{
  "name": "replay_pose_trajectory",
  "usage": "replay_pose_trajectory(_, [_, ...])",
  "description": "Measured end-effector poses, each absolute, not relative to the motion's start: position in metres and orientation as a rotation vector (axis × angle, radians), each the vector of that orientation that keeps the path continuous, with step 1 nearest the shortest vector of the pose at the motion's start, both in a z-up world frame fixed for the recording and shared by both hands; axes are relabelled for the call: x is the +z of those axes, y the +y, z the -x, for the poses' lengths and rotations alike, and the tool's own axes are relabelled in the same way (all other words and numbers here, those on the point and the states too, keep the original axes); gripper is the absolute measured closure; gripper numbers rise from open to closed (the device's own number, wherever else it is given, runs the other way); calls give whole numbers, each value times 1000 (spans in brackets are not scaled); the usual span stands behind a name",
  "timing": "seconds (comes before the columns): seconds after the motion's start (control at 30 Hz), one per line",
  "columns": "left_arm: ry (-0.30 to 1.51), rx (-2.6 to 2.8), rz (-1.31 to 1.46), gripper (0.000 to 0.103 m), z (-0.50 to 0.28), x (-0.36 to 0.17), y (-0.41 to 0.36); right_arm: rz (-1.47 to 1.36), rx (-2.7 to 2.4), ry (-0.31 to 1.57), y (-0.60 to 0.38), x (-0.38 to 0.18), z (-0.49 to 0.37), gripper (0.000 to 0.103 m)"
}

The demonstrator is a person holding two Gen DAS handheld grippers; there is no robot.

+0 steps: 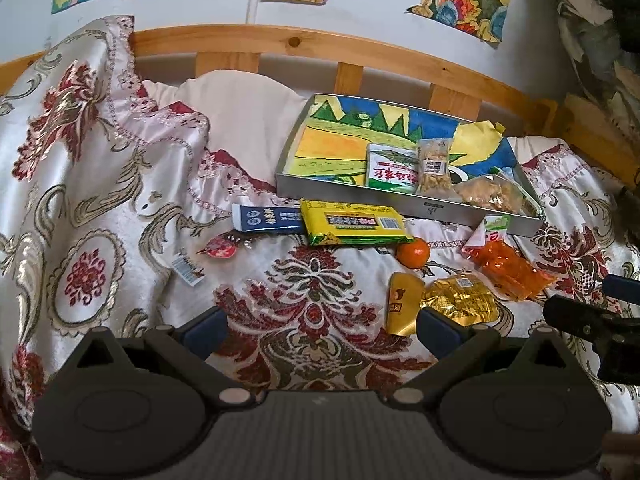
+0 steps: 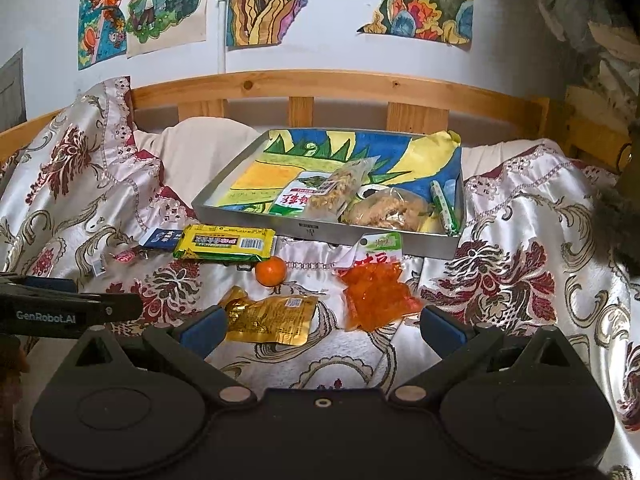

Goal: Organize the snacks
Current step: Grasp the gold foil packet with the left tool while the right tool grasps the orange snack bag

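A metal tray (image 1: 352,194) (image 2: 224,208) lined with a colourful drawing sits on the bed and holds a green packet (image 1: 394,172) (image 2: 294,200), a clear snack bag (image 1: 434,166) (image 2: 340,190) and a bag of fried pieces (image 1: 492,194) (image 2: 394,208). In front of it lie a yellow-green pack (image 1: 352,222) (image 2: 226,243), a blue box (image 1: 266,218) (image 2: 160,237), a tangerine (image 1: 413,253) (image 2: 271,271), an orange bag (image 1: 508,266) (image 2: 376,300) and a gold pouch (image 1: 460,298) (image 2: 272,320). My left gripper (image 1: 322,330) and right gripper (image 2: 322,326) both hover open and hold nothing.
A floral satin cover (image 1: 100,200) (image 2: 520,240) drapes the bed. A wooden slatted rail (image 1: 280,46) (image 2: 340,88) runs behind, under a wall of drawings. A small red candy (image 1: 218,248) and a little wrapper (image 1: 188,270) lie at the left.
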State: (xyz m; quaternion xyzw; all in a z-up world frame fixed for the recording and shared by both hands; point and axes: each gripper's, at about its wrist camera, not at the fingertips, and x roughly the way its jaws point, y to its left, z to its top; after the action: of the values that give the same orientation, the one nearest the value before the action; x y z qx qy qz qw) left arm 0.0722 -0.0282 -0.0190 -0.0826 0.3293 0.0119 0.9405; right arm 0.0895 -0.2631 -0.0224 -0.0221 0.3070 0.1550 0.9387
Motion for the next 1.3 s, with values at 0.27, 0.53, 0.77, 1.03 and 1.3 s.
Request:
replay_pose_trajectory(0.27, [681,-90,82,1,-90,-21,-37,4,318,647,-273,-25,-109,1])
replay_pose_trajectory(0.53, [673,-244,-48,1,-116,-22,-57,120,337,601,-275,-32,-141,1])
replay_pose_trajectory(0.77, [704,-413,-158,1,-143,-29,-82,130,409,619,-280,-48,-169,1])
replay_pose_trajectory(1.03, [758,-537,-231,1,-168,-42,-103,122,460,660,-285,-70,-201,7])
replay_pose_trajectory(1.3, [864,-701,-277,7,-198,-48,-106,65,468,714,-294,-84,-214,12])
